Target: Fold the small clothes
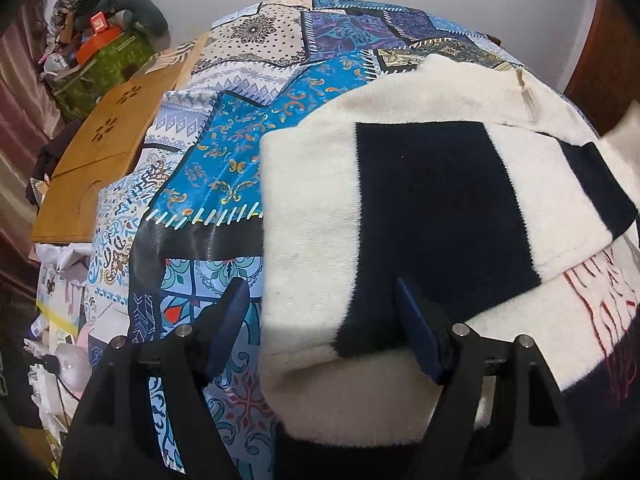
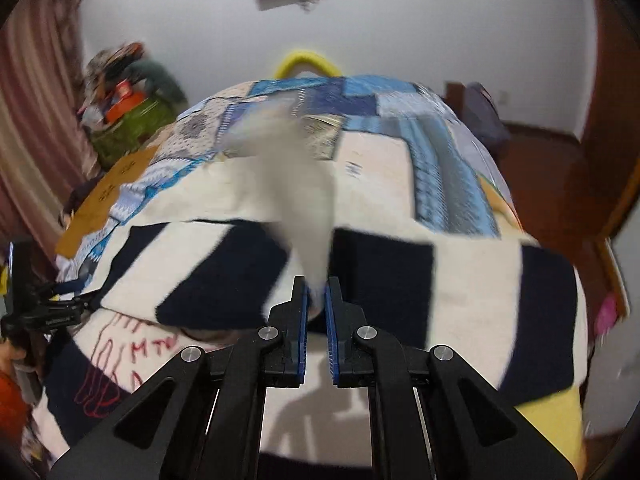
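Note:
A cream sweater with wide black stripes (image 1: pixel 420 200) lies on the patchwork bedspread (image 1: pixel 240 152), its left side folded over the body. Red stitched lettering (image 1: pixel 608 304) shows on its lower part. My left gripper (image 1: pixel 320 312) is open, its jaws straddling the sweater's near left edge, holding nothing. In the right wrist view the sweater (image 2: pixel 480 280) spreads across the bed. My right gripper (image 2: pixel 316 292) is shut on a cream fold of the sweater (image 2: pixel 304 200), lifted and blurred by motion. The left gripper's black body (image 2: pixel 44 312) shows at the left edge there.
A wooden lap board (image 1: pixel 100 152) lies at the bed's left edge. A green bag piled with clutter (image 1: pixel 104 52) stands beyond it. A pink curtain (image 2: pixel 36 120) hangs at left. A wooden bed frame (image 2: pixel 616 220) runs along the right. A yellow curved bar (image 2: pixel 306 62) sits at the far end.

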Demonstrator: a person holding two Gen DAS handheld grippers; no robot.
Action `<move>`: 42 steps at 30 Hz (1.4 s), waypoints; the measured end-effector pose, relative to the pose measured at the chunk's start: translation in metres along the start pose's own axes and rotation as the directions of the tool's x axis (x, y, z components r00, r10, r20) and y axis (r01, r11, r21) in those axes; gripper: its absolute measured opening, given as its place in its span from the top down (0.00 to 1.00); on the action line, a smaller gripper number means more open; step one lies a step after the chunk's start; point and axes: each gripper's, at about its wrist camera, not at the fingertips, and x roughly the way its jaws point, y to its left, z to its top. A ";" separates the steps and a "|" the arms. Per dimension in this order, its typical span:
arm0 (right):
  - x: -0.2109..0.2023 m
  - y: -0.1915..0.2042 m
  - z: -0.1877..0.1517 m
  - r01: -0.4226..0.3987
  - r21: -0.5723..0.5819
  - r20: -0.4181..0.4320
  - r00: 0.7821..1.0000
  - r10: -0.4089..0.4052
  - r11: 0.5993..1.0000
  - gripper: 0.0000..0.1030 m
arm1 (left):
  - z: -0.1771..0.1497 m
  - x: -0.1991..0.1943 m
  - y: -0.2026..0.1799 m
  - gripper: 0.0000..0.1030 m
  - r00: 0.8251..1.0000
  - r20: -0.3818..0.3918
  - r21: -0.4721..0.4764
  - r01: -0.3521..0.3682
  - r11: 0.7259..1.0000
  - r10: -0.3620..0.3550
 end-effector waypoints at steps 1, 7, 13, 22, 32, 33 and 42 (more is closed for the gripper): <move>-0.001 -0.004 -0.003 0.015 0.002 -0.002 1.000 -0.015 1.000 0.93 | 0.000 0.000 -0.001 0.27 1.000 0.001 0.006 -0.008 1.000 0.008; -0.016 -0.032 -0.019 0.080 0.016 -0.013 0.997 -0.080 0.997 0.93 | 0.001 -0.006 -0.005 0.27 0.999 0.006 0.031 -0.042 0.999 0.042; -0.042 -0.067 -0.024 0.125 0.048 0.011 0.992 -0.125 0.991 0.86 | 0.010 -0.023 -0.012 0.27 0.999 0.017 0.044 -0.040 0.998 0.040; -0.075 -0.124 -0.032 0.230 0.136 0.070 0.968 -0.241 0.964 0.31 | 0.046 -0.058 -0.062 0.20 0.994 0.105 0.108 0.019 0.994 -0.031; -0.045 -0.198 -0.065 0.214 0.341 -0.064 0.977 -0.205 0.915 0.30 | 0.062 -0.016 -0.133 0.15 0.998 0.036 0.189 0.045 0.981 -0.053; -0.041 -0.201 -0.068 0.208 0.362 -0.076 0.978 -0.194 0.909 0.30 | 0.061 -0.009 -0.138 0.15 0.999 0.022 0.195 0.043 0.980 -0.048; -0.010 -0.221 -0.079 0.157 0.452 -0.079 0.987 -0.136 0.878 0.36 | 0.053 0.009 -0.141 0.09 0.998 -0.001 0.171 0.063 0.983 -0.063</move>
